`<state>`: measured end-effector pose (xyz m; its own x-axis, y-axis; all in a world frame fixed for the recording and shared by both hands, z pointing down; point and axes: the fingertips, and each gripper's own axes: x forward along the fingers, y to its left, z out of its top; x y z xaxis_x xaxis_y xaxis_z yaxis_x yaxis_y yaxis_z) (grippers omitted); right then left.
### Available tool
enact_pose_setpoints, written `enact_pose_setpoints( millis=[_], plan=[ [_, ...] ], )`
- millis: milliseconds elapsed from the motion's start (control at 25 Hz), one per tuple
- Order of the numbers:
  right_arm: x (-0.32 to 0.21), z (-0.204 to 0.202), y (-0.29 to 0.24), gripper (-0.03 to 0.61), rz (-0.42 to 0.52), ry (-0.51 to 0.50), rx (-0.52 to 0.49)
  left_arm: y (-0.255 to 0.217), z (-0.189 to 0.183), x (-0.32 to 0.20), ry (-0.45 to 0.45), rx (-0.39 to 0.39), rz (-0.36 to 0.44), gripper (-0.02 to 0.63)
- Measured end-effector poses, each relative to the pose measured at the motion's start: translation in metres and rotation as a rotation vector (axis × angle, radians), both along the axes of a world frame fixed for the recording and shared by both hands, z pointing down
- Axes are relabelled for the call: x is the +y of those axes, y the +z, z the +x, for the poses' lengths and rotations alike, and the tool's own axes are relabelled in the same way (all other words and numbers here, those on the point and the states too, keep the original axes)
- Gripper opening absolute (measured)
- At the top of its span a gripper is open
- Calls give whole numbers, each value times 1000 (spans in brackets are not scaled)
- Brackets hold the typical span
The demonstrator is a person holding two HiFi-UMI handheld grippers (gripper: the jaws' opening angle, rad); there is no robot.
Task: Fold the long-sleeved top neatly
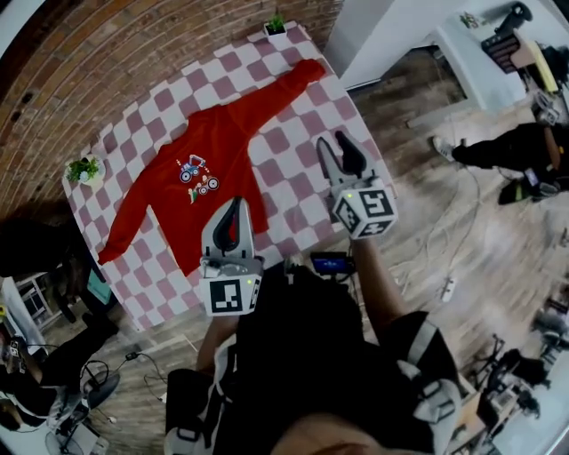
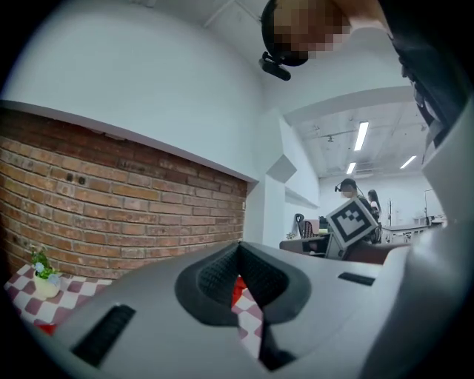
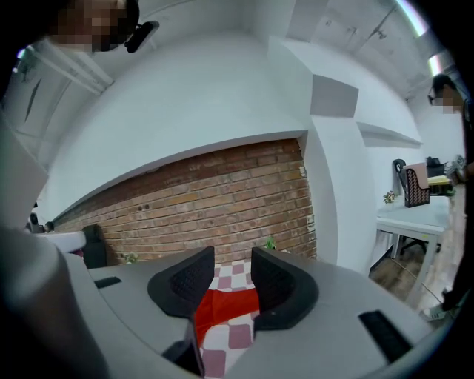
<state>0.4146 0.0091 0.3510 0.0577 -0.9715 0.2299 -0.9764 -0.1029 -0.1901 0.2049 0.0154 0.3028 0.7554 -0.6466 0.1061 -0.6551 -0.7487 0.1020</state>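
Note:
A red long-sleeved top (image 1: 209, 164) with a small print on the chest lies spread flat on the checked table (image 1: 307, 151), sleeves stretched to the far right and the near left. My left gripper (image 1: 234, 206) hovers over the top's near hem, its jaws shut with nothing in them (image 2: 238, 248). My right gripper (image 1: 340, 147) is held above the table's right side, clear of the top, jaws open and empty (image 3: 232, 265). Between the right jaws I see a strip of the red top (image 3: 226, 303) on the checks further off.
Two small potted plants stand on the table, one at the far right corner (image 1: 276, 27) and one at the left edge (image 1: 84, 169). A brick wall (image 1: 107, 53) runs behind the table. A person (image 1: 507, 147) and a white desk (image 1: 484, 53) are off to the right.

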Motion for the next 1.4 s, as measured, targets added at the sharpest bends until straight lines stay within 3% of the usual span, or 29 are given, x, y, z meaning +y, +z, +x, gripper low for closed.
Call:
enact_pose_setpoints(
  millis=[440,880,1400],
  plan=[
    [-105,93,90,153,-145,100,-33,45,53,-71,41,-28,-55,-2],
    [-185,182,206,129,-320,164,-46,99,86,-110,56,-49,-122,-2],
    [-232,209,284,134,-416,164,-145,130,87,-138,45,-60,-156,-2]
  ],
)
